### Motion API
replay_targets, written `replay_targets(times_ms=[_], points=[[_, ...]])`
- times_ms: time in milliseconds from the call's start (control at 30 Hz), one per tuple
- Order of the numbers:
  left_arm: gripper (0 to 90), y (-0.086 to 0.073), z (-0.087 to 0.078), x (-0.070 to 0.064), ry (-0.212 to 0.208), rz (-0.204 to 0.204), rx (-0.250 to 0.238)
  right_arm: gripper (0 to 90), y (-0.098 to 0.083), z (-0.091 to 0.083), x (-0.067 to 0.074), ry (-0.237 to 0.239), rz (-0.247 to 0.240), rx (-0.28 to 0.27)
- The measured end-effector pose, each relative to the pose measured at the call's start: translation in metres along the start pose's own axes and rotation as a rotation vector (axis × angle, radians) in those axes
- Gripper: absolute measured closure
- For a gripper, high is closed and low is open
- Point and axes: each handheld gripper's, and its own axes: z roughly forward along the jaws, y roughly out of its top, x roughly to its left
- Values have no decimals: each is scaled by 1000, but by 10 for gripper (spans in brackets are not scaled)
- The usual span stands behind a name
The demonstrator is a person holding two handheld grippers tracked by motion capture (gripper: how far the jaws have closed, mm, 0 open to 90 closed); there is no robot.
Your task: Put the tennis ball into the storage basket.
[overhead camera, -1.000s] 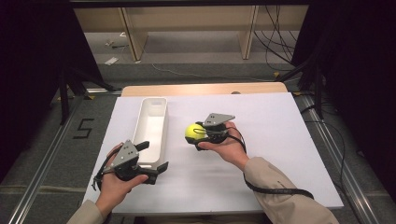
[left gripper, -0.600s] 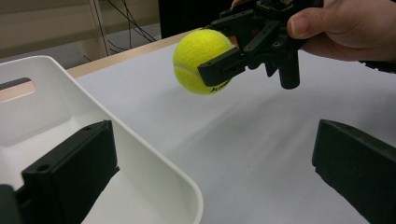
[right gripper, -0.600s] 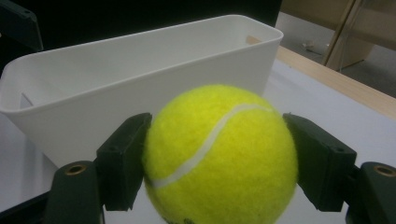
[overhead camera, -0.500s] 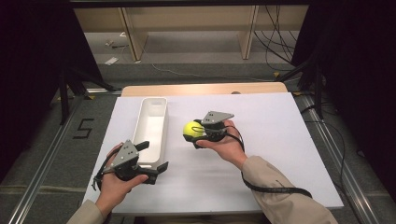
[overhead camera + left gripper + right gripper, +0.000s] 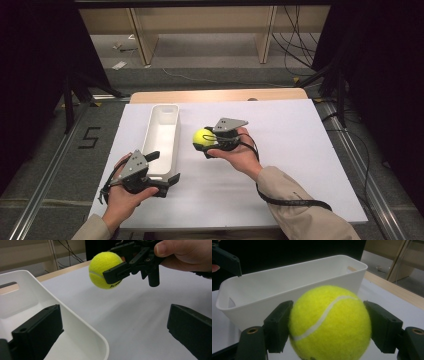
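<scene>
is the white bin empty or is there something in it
Empty as far as visible: the white bin shows bare floor; the tennis ball is held outside it by the right gripper.

A tray [image 5: 162,135] lies on the left half of the table [image 5: 300,150], its long side running away from the person. Just right of the tray, off the table surface, a ball [image 5: 203,138] sits between the jaws of the right gripper [image 5: 210,142], which points toward the tray's right wall. The left gripper [image 5: 162,170] sits at the tray's near end, one jaw inside the tray and the other outside its right wall. Behind the table stands a shelf unit [image 5: 200,25] on the floor.
</scene>
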Motion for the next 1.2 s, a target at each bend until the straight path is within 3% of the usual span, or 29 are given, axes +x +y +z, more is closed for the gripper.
replay_targets(times_ms=[1200], points=[[0,0,0,0,2,2,0,277,13,7,4,12,-14,-35]])
